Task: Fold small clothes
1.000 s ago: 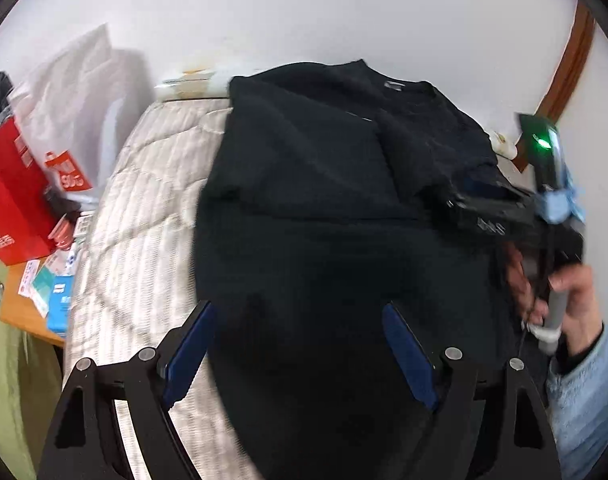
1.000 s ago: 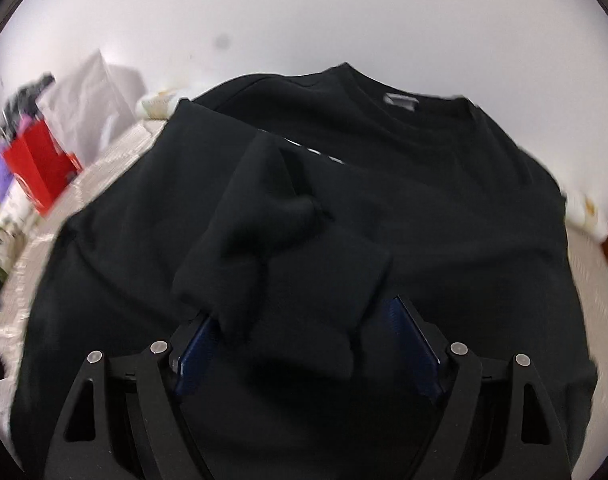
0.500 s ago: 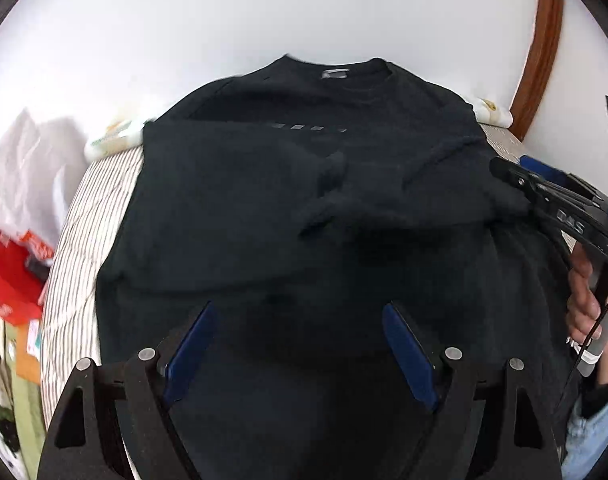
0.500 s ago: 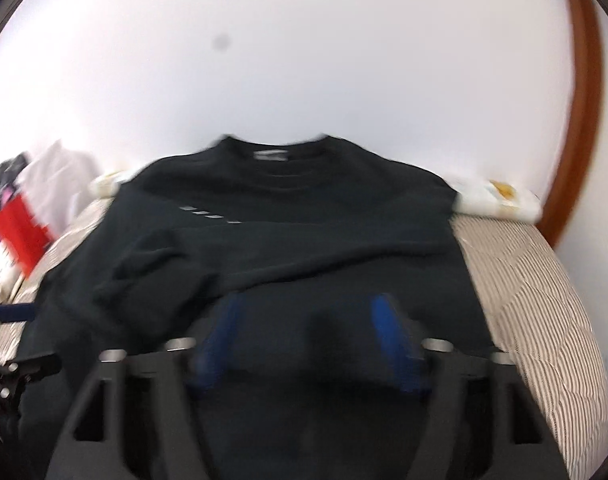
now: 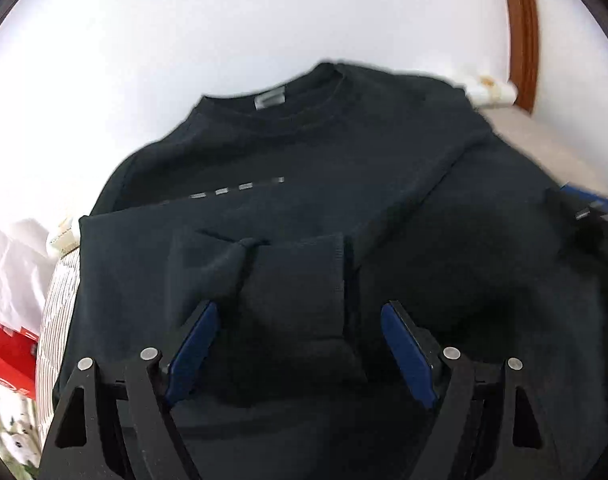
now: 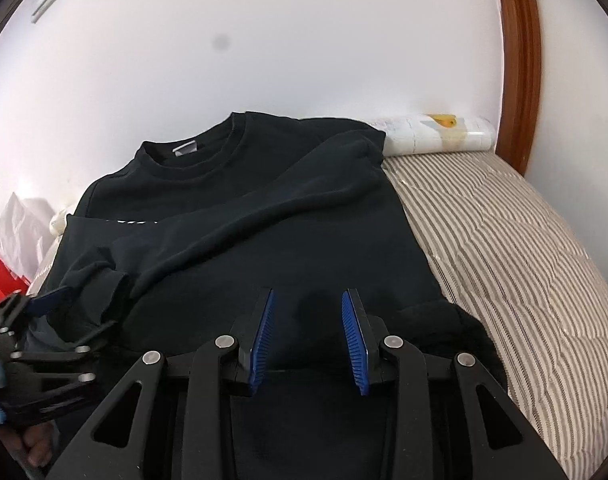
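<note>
Both tools slid right; right tool [image 6: 308, 332] narrowed, seemingly above sweatshirt [image 6: 263, 216].

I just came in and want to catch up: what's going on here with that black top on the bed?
A person with a gripper in each hand is folding a black sweatshirt laid flat on a striped mattress. Both sleeves already lie folded across its front. The left gripper hangs open over the sleeve cuff. The right gripper is over the lower body; its jaws have just been closing, with no cloth visibly pinched between them.
</note>
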A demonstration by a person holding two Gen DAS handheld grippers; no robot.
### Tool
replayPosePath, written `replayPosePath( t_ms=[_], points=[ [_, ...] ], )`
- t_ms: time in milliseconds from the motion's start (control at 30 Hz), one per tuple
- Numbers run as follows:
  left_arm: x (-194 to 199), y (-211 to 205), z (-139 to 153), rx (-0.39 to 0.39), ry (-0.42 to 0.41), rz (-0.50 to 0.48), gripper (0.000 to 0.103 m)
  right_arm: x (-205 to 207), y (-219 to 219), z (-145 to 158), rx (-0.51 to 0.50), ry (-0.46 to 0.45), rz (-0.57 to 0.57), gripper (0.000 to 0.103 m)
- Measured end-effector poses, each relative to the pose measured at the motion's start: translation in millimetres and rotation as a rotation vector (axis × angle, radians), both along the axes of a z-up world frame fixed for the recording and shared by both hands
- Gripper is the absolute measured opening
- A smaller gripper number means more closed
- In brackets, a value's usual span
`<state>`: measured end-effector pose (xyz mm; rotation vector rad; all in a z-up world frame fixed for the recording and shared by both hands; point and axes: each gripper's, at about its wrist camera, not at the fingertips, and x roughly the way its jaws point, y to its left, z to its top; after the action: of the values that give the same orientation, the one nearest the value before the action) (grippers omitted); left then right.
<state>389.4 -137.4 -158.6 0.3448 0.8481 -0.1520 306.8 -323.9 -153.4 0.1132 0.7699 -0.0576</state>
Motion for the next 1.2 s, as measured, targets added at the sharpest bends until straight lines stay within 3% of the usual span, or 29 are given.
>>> replayPosePath(
  t_ms=[67,200,267,533,667,800,867,967,1167,1200],
  points=[
    [3.7,-1.9,-6.4,0.009,-0.018,0.024,0.077,-1.4,2.0,2.2,-0.026,-0.014,0.001,0.034],
    [7.7,-4.5,-6.0,0.07,-0.074,0.062,0.036,-2.7,-0.2,2.6,-0.017,-0.025,-0.004,0.034],
    [6.8,7.1,3.2,0.054,-0.073,0.076,0.027,-1.8,-1.2,1.2,-0.016,-0.026,-0.013,0.034],
    [1.2,125.9,45.6,-0.134,-0.113,0.238,0.03,3.2,0.6,-6.7,-0.016,-0.001,-0.021,0.034],
    [0.3,185.3,38.3,-0.153,-0.108,0.338,0.038,3.2,2.2,-7.4,-0.028,-0.008,-0.021,0.035],
    [-1.6,233.0,20.4,-0.289,-0.007,0.38,0.039,2.6,4.2,-9.4,-0.034,-0.008,-0.016,0.035],
    [-0.5,240.1,13.5,-0.332,0.026,0.372,0.04,2.5,5.1,-10.1,-0.038,-0.008,-0.011,0.035],
    [-0.6,241.3,7.5,-0.386,0.044,0.339,0.052,2.9,8.3,-12.7,-0.049,-0.002,-0.003,0.036],
    [18.5,227.0,-1.9,-0.447,0.073,0.299,0.052,2.2,13.8,-16.0,-0.075,0.003,0.001,0.036],
    [22.7,227.7,-3.1,-0.459,0.07,0.308,0.046,1.9,13.4,-15.4,-0.075,-0.002,0.0,0.036]
  ],
)
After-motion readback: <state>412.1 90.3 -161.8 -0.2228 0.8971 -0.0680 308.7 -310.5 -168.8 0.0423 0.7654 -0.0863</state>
